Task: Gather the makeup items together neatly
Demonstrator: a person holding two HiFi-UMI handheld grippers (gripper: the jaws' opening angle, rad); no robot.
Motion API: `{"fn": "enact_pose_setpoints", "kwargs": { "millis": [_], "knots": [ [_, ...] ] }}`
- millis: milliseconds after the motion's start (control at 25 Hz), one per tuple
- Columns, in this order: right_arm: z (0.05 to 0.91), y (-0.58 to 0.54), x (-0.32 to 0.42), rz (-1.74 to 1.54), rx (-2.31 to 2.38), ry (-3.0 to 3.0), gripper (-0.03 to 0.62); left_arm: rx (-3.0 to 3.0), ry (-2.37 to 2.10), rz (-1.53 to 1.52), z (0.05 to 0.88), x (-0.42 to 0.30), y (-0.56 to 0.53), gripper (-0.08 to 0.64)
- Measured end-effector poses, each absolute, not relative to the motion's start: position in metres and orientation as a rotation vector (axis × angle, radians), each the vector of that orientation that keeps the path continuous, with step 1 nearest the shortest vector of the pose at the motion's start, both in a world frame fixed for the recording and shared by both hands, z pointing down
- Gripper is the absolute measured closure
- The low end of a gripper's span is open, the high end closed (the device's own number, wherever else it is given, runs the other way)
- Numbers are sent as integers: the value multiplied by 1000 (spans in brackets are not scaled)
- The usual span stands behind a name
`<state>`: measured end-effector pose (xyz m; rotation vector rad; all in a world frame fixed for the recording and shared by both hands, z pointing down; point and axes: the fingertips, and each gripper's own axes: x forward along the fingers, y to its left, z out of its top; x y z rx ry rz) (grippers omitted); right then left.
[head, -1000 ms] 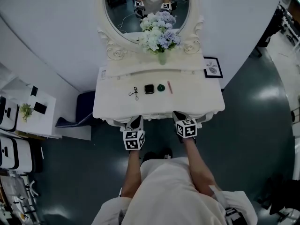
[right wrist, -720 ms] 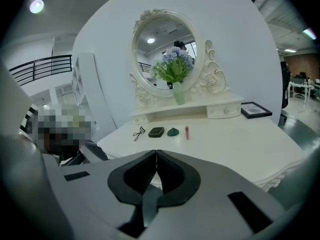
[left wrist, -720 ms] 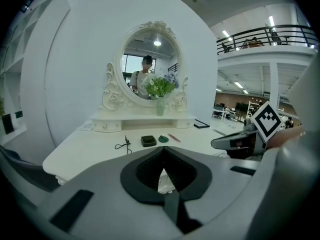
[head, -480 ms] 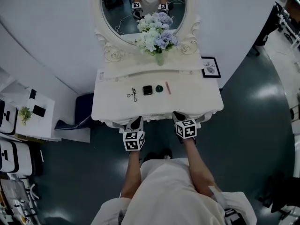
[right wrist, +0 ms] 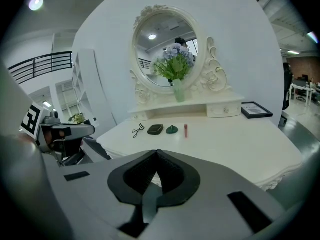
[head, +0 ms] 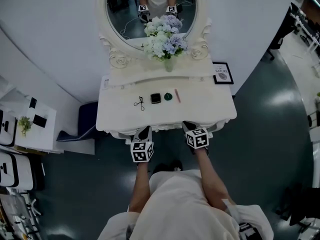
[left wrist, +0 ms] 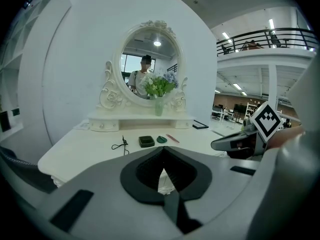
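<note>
The makeup things lie in a short row across the middle of the white bench [head: 200, 106], well ahead of both tools and closer to the left one's line than the right's: an eyelash curler [head: 140, 103] farthest left, then a black compact [head: 156, 98], a small round green piece [head: 168, 97] and a thin pink stick [head: 177, 95], each just beside the next without touching. The left tool [head: 143, 131] and the right tool [head: 188, 127] hang side by side at the bench's near edge, both pointing toward the row. Each is clenched, its tips pressed together with nothing between them. Beyond the row, on a raised shelf at the back, a vase of blue and white flowers [head: 162, 41] stands before an oval mirror [head: 150, 9]. A small framed picture [head: 222, 73] sits off to the right tool's far side.
</note>
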<state>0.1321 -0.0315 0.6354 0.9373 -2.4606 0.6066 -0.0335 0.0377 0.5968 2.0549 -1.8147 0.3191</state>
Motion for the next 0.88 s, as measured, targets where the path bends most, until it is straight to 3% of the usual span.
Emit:
{"fn": "enact_pose_setpoints", "kwargs": {
  "millis": [880],
  "knots": [
    [639,-38,139,583,1017,-2417,552,2043,-1798,291,602,-39,39,546]
  ]
}}
